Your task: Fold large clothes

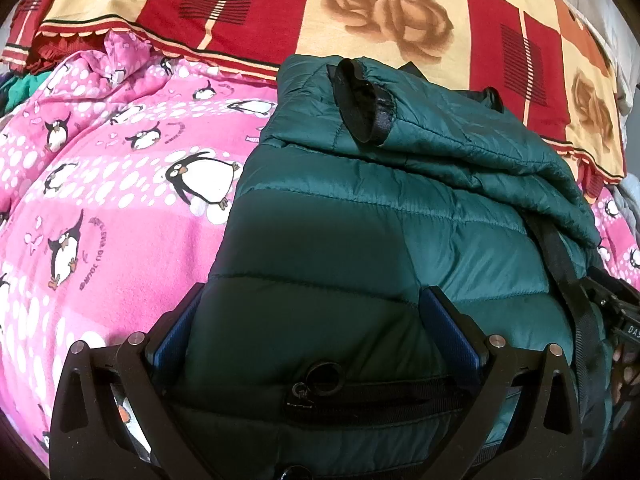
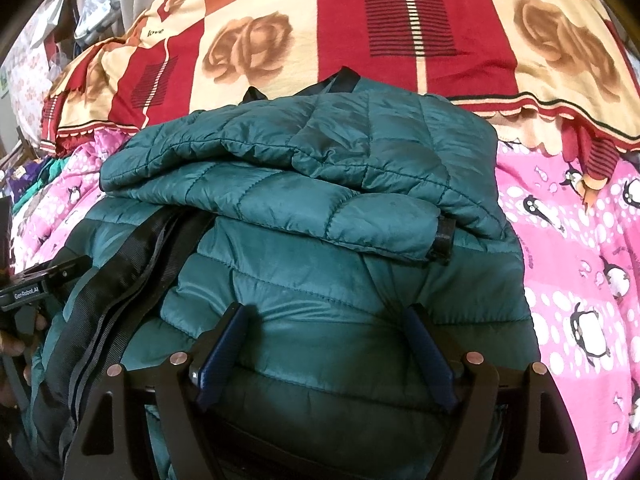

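A dark green quilted jacket [image 1: 400, 220] lies on the bed with both sleeves folded across its front. One black cuff [image 1: 360, 100] lies at the top in the left wrist view, and the other cuff [image 2: 444, 236] lies mid-right in the right wrist view. The black front zipper band [image 2: 120, 264] runs down the jacket [image 2: 320, 240]. My left gripper [image 1: 318, 312] stands wide open over the lower hem beside a pocket zipper [image 1: 320, 380], puffy fabric bulging between its blue pads. My right gripper [image 2: 324, 312] is open too, its tips resting on the jacket's lower part.
A pink penguin blanket [image 1: 100, 200] covers the bed on both sides of the jacket. A red and cream rose blanket [image 2: 400, 40] lies behind it. Clutter and a curtain [image 2: 80, 12] stand at the far left. A hand [image 2: 16, 344] holds the other tool.
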{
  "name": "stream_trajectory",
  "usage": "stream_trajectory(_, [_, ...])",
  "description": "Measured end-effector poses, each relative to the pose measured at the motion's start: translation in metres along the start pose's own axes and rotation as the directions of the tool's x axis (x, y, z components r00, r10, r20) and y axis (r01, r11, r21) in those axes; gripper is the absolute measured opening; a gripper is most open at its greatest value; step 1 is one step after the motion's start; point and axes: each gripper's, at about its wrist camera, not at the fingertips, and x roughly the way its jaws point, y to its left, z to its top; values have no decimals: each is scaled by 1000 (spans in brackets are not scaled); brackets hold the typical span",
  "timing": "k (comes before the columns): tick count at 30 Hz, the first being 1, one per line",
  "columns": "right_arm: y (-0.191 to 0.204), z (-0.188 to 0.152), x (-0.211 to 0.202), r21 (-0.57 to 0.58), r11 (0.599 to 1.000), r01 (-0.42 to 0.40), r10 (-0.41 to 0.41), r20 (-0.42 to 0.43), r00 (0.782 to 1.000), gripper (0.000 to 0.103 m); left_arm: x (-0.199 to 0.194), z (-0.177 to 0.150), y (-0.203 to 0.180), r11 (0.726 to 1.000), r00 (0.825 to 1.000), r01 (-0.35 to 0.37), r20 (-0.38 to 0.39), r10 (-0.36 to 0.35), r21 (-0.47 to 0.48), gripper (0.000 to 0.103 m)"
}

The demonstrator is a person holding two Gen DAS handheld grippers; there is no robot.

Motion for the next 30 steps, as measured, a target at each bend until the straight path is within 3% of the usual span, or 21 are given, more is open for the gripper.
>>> stream_trajectory(6, [1,0,0,5,1000,-1,1,-7,1000,79,0,1,0,1000,1000,-10,-5,10,2,103])
stream_trajectory(11, [3,4,-11,35,999,37,-34,-100,994,79,-1,10,0,1000,995,-3,-101,5,14,103])
stream_trajectory(15, [3,-7,-39,69,997,21,-14,-104,994,79,-15,5,1,998,989,8,-149,2,68,102])
stream_trajectory(22, [0,-40,-97,117,993,-1,6,-46,999,79,-54,-16,27,998,995,-33,-94,38,54,102])
stream_trajectory(30, [-9,-67,-155,73,988,138,-144,88,986,79,-97,-29,76,995,996,-92,-5,92,-37,102])
